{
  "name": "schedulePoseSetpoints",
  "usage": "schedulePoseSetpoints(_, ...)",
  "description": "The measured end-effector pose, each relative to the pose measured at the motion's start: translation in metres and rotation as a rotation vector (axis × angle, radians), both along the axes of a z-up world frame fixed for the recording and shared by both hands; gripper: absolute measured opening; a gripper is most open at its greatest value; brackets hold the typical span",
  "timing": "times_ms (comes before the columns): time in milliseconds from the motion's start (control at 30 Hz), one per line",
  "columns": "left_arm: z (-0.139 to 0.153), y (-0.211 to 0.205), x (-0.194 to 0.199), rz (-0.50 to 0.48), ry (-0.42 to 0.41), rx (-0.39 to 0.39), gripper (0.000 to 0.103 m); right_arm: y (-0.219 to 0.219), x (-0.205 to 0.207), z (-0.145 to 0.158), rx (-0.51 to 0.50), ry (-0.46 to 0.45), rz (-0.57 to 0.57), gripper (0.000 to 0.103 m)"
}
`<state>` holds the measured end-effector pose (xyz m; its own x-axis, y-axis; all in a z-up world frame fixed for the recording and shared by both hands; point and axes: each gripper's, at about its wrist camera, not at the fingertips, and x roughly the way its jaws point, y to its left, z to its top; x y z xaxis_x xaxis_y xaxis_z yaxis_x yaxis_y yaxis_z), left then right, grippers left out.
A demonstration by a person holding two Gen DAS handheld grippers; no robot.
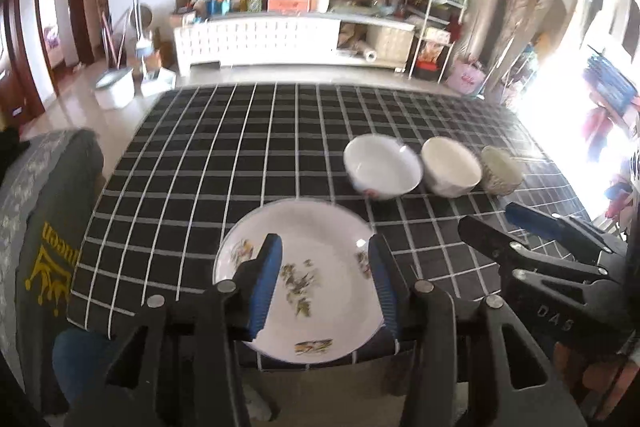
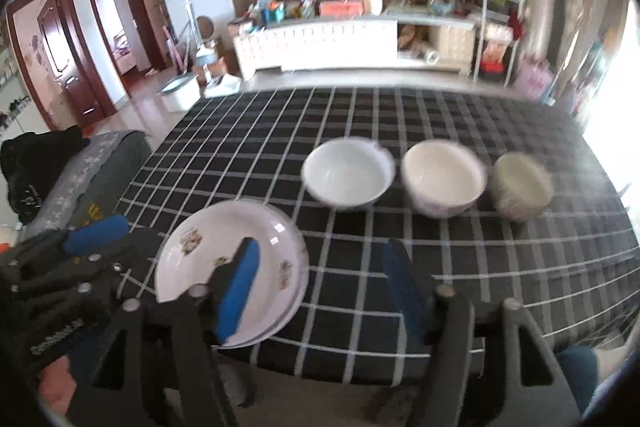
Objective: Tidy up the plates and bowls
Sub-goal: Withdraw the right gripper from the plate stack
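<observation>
A white plate (image 1: 316, 227) with floral prints lies near the front edge of the table; in the right wrist view the plate (image 2: 208, 239) shows a double rim, like two stacked. Behind it stand three bowls in a row: a white bowl (image 1: 382, 167) (image 2: 348, 173), a cream bowl (image 1: 450, 167) (image 2: 442, 177) and a patterned bowl (image 1: 502, 171) (image 2: 520, 187). My left gripper (image 1: 326, 251) (image 2: 128, 233) hovers above the plate, open, with nothing gripped. My right gripper (image 2: 322, 251) (image 1: 488, 217) hangs open over the cloth, to the right of the plate.
A black tablecloth with a white grid (image 1: 240, 147) covers the table. A chair with a grey cover (image 1: 44, 211) stands at the table's left. Beyond the far edge are the floor, a white bin (image 2: 180, 93) and a low white cabinet (image 2: 320, 43).
</observation>
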<state>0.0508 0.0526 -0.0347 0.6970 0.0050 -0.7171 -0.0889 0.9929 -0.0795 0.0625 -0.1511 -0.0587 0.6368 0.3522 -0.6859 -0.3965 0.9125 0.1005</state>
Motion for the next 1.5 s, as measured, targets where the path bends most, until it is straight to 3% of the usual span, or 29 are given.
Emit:
schedulePoseSetpoints(133, 0.013, -0.016, -0.005, 0.012, -0.054, 0.064, 0.042, -0.010, -0.012, 0.011, -0.054, -0.160, -0.018, 0.072)
schedulePoseSetpoints(300, 0.019, -0.024, -0.001, 0.000, -0.111, 0.044, 0.043, -0.023, -0.010, 0.015, -0.053, -0.158, -0.025, 0.073)
schedulePoseSetpoints(433, 0.020, -0.037, 0.007, -0.023, -0.141, 0.090, 0.065, -0.031, -0.002, 0.017, -0.013, -0.102, -0.021, 0.077)
schedulePoseSetpoints(567, 0.026, -0.039, 0.015, -0.010, -0.141, 0.082, 0.078, -0.032, 0.001, 0.022, -0.049, -0.132, -0.026, 0.080)
schedulePoseSetpoints(733, 0.036, -0.035, 0.037, -0.024, -0.077, 0.044, 0.079, -0.038, 0.016, 0.033, -0.011, -0.104, -0.037, 0.082)
schedulePoseSetpoints(1067, 0.063, -0.029, 0.081, -0.071, -0.094, 0.052, 0.079, -0.032, 0.056, 0.053, -0.003, -0.072, -0.032, 0.082)
schedulePoseSetpoints(1500, 0.034, -0.011, 0.154, -0.086, 0.025, 0.001, 0.079, -0.013, 0.125, 0.028, -0.045, 0.026, -0.011, 0.082)
